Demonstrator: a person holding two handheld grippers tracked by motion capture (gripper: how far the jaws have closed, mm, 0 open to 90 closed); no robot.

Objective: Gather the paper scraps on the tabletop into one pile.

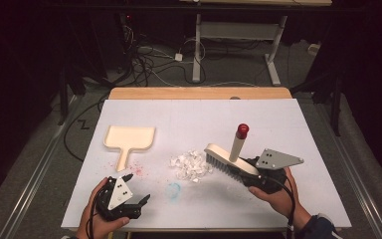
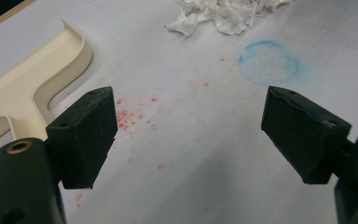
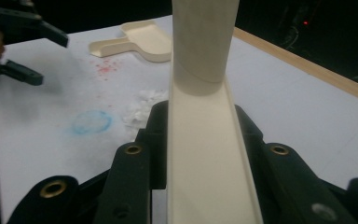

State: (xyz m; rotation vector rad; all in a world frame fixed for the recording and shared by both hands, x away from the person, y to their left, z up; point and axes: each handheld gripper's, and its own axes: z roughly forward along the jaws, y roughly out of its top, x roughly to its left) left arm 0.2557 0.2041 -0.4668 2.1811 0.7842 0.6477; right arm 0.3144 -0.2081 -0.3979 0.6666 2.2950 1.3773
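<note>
A cream brush point(image 1: 227, 160) with a red-tipped upright handle point(image 1: 242, 130) leans over the table, bristles down, beside a pile of white paper scraps point(image 1: 191, 165). My right gripper point(image 1: 256, 177) is shut on the brush's back end; in the right gripper view the cream brush body point(image 3: 205, 158) runs between the jaws. A cream dustpan point(image 1: 129, 138) lies flat at the left, handle toward me. My left gripper point(image 1: 138, 187) stands open near the front edge, just short of the dustpan handle point(image 2: 23, 98), with nothing between its fingers.
The white sheet point(image 1: 288, 129) covers the table and carries a blue ring stain point(image 1: 173, 189) and red specks point(image 1: 138, 168). A wooden strip point(image 1: 199, 93) edges the far side. Beyond it, the floor holds cables and a desk frame point(image 1: 236, 35).
</note>
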